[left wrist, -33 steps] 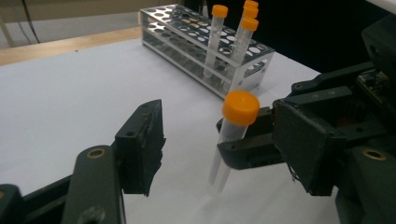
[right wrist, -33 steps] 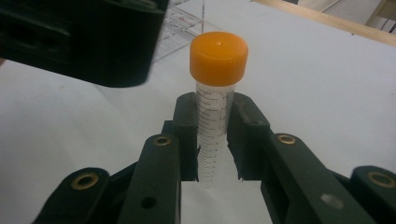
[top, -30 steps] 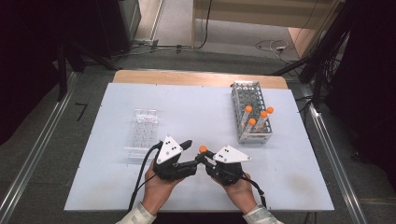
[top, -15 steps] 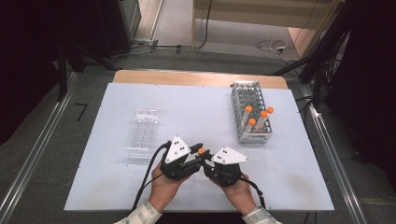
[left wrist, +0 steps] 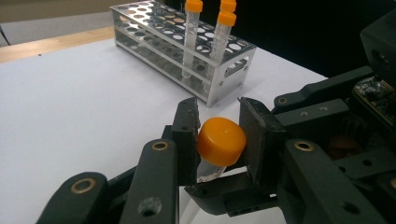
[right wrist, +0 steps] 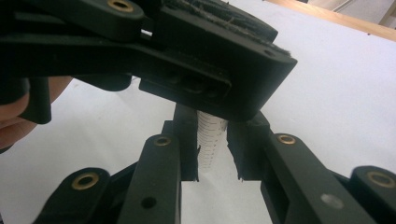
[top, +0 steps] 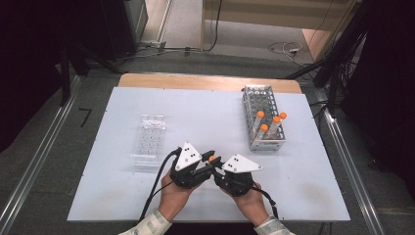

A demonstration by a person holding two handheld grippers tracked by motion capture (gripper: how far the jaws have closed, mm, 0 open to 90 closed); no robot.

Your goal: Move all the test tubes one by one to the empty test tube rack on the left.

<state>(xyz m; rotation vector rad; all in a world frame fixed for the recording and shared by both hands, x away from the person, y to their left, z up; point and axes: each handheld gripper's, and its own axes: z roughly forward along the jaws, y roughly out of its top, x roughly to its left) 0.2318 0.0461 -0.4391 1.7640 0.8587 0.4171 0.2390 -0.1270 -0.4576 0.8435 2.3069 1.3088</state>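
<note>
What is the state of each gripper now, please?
Left gripper: jaws have just been closing, now shut on the orange cap of the tube.
Right gripper: shut on the tube body.

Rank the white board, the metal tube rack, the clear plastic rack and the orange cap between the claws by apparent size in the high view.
1. White board
2. Metal tube rack and clear plastic rack: too alike to rank
3. Orange cap

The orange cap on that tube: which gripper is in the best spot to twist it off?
Probably the left gripper: its jaws have just closed on the orange cap. The right gripper clamps the tube body, so it can steady it.
</note>
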